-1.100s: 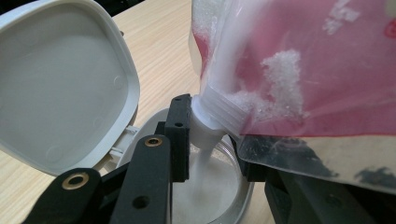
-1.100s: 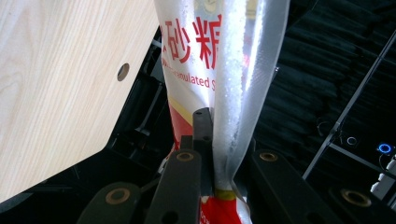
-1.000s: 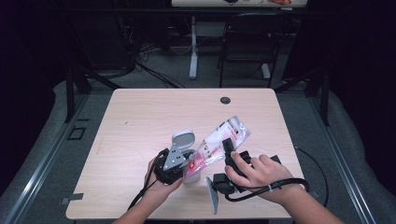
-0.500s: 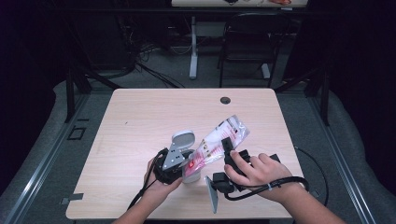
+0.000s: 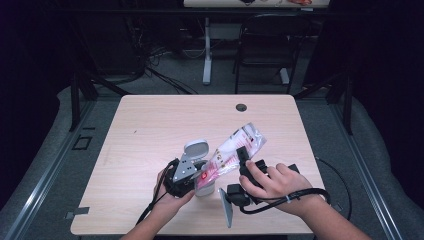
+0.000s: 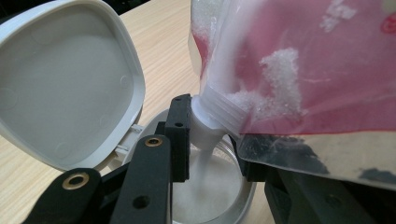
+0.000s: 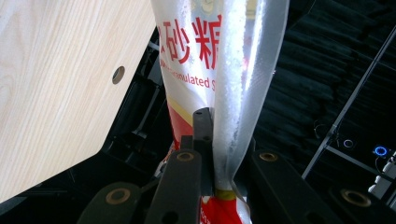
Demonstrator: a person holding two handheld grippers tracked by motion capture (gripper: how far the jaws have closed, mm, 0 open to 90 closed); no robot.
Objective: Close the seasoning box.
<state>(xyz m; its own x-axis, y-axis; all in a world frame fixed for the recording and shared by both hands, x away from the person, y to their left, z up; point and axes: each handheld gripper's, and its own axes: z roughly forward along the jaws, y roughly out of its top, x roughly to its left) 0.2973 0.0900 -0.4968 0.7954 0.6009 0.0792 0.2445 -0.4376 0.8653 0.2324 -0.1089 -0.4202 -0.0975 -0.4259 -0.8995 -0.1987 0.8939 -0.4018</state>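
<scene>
on the left of the high view the left tool [image 5: 192, 181] sits near the front edge of the surface [image 5: 150, 130], held in the person's left hand [image 5: 167, 197]. its jaws are clamped on a small white jar [image 5: 203, 188], which stands on the surface just right of the hand. in the left gripper view the two black jaws press on either side of the jar's [image 6: 205, 196] rim, and the jar holds white grains. its hinged lid [image 6: 70, 79] is swung open and stands up at the left, hollow side facing the camera; in the high view the lid [image 5: 196, 148] rises above the tool's grey plate.

over the jar hangs a pouch [image 5: 232, 152], tilted with its spout end low at the left and its far end high at the right. in the left gripper view the pouch [image 6: 299, 60] is pink and clear, with sugar clinging inside, and its white spout [image 6: 208, 123] points down into the jar's mouth, with a white stream running from it.

to the right, the right tool [image 5: 241, 156] grips the pouch, with the right hand [image 5: 272, 184] behind it and a black cable [image 5: 295, 197] looping round the wrist. in the right gripper view its jaws stand narrow, pinched on the pouch [image 7: 219, 60], whose red print and clear side run up out of the grip. past the pouch in that view, the surface [image 7: 56, 84] with its round hole [image 7: 118, 74] fills the left side.
</scene>
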